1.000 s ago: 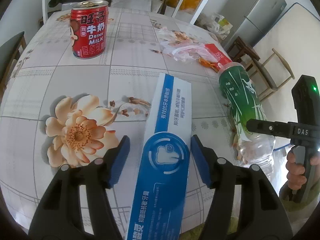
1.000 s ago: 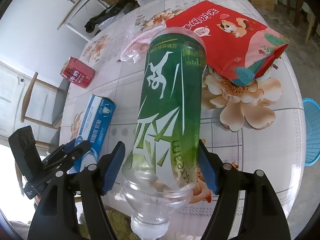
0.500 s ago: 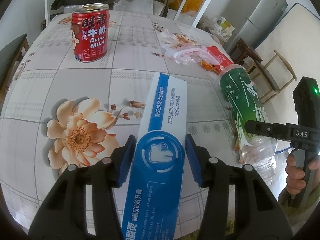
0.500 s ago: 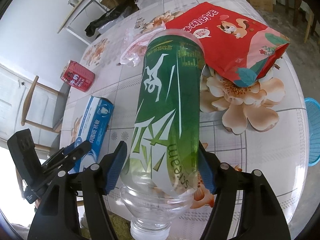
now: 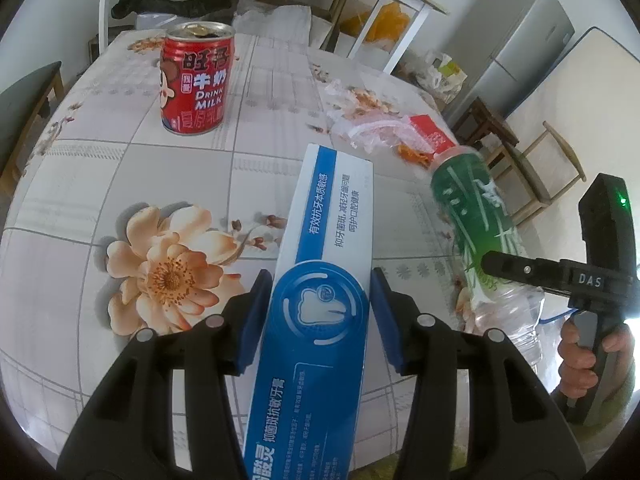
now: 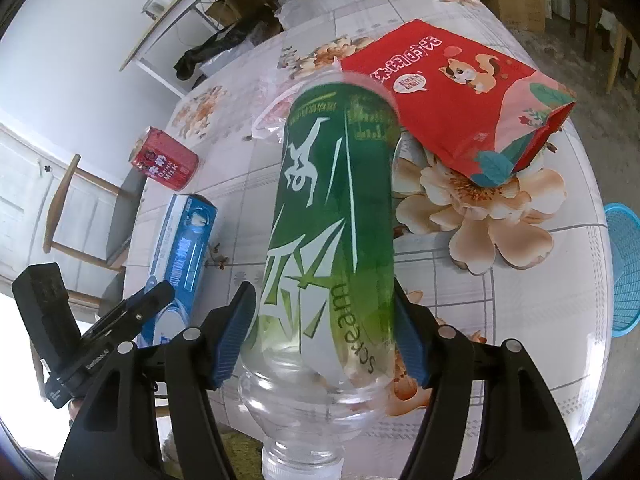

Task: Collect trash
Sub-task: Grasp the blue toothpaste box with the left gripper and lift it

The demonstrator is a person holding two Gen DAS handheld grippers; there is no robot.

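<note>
My left gripper [image 5: 320, 316] is shut on a blue and white toothpaste box [image 5: 324, 280], its blue pads pressed on both sides, the box's far end raised off the table. My right gripper [image 6: 324, 328] is shut on a green-labelled plastic bottle [image 6: 332, 216], neck toward the camera, far end lifted. The bottle [image 5: 476, 216] and right gripper also show in the left wrist view; the box [image 6: 184, 252] and left gripper show in the right wrist view. A red milk can [image 5: 196, 84] stands upright at the far left of the table.
A red snack bag [image 6: 460, 92] lies on the flowered tablecloth [image 5: 100, 184] beyond the bottle. Crumpled clear plastic wrappers [image 5: 368, 128] lie mid-table. A blue basket [image 6: 624, 272] stands on the floor to the right. Wooden chairs [image 5: 536, 172] surround the table.
My left gripper has closed from open onto the toothpaste box and tilted it up. My right gripper has tightened on the bottle and lifted its far end.
</note>
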